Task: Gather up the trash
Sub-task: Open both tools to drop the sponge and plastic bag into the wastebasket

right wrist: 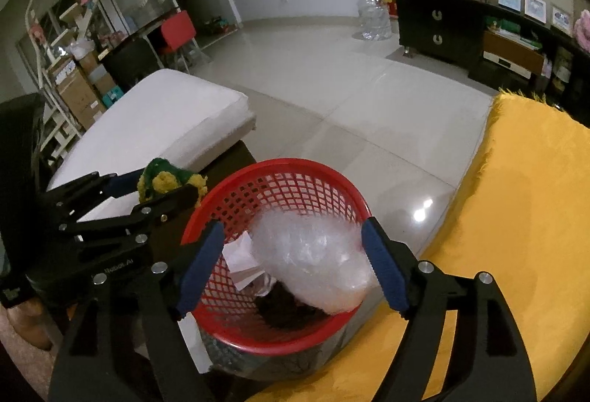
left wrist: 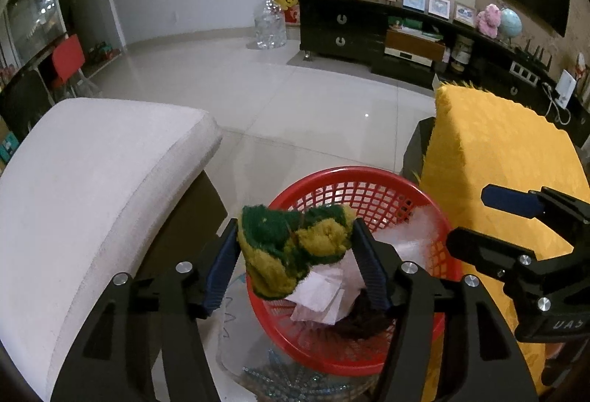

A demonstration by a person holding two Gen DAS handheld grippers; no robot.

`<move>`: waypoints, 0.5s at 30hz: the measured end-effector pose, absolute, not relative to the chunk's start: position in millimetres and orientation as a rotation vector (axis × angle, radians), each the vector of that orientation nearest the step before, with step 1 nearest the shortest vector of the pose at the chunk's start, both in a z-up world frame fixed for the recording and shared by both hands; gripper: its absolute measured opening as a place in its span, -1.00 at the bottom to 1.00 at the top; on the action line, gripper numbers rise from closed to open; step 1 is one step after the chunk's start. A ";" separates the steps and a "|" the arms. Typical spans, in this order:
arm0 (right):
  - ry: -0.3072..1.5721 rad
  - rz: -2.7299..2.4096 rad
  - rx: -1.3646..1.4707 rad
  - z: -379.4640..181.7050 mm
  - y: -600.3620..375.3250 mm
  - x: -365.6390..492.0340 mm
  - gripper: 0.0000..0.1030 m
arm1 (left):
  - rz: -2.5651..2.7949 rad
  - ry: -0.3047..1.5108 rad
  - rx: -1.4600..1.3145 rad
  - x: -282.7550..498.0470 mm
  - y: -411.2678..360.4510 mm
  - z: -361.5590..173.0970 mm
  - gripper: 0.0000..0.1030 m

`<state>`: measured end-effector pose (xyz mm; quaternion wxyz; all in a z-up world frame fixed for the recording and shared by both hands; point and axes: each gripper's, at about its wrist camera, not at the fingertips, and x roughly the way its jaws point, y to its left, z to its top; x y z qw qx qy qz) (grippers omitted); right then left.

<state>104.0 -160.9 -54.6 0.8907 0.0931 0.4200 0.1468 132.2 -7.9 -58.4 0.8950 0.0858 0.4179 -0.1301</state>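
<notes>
A red mesh basket (left wrist: pixel 332 173) (right wrist: pixel 280 164) stands between a white seat and a yellow-covered one. It holds crumpled white paper (left wrist: pixel 320 291) (right wrist: pixel 243 254) and a dark clump (right wrist: pixel 284 306). My left gripper (left wrist: pixel 295 228) (right wrist: pixel 158 186) hangs over the basket's left rim, with a green and yellow sponge (left wrist: pixel 295 247) (right wrist: pixel 166 180) spanning both pads. My right gripper (right wrist: pixel 293 227) (left wrist: pixel 475 217) stands wide over the basket. A wad of clear bubble wrap (right wrist: pixel 313 254) (left wrist: pixel 416 221) lies in the basket between its fingers, against the right pad and apart from the left one.
A white cushioned seat (left wrist: pixel 92 180) (right wrist: pixel 155 114) lies to the left, a yellow fringed cloth (left wrist: pixel 497 162) (right wrist: pixel 516 217) to the right. Beyond the basket spreads pale tiled floor (left wrist: pixel 295 99), with a dark low cabinet (left wrist: pixel 339 29) and a clear water jug (left wrist: pixel 271 22) at the far wall.
</notes>
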 end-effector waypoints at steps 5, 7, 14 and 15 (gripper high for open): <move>0.875 0.286 0.190 -53.7 -164.8 102.1 0.45 | -0.278 0.868 0.157 133.4 -5.2 -57.4 0.45; 0.867 0.269 0.196 -51.8 -170.7 101.2 0.45 | -0.274 0.863 0.161 133.5 -5.4 -56.9 0.55; 0.825 0.204 0.219 -38.6 -193.3 95.1 0.45 | -0.264 0.853 0.131 133.5 -2.7 -51.2 0.58; 0.820 0.198 0.218 -37.1 -195.6 95.0 0.45 | -0.262 0.845 0.125 132.9 -2.5 -48.6 0.58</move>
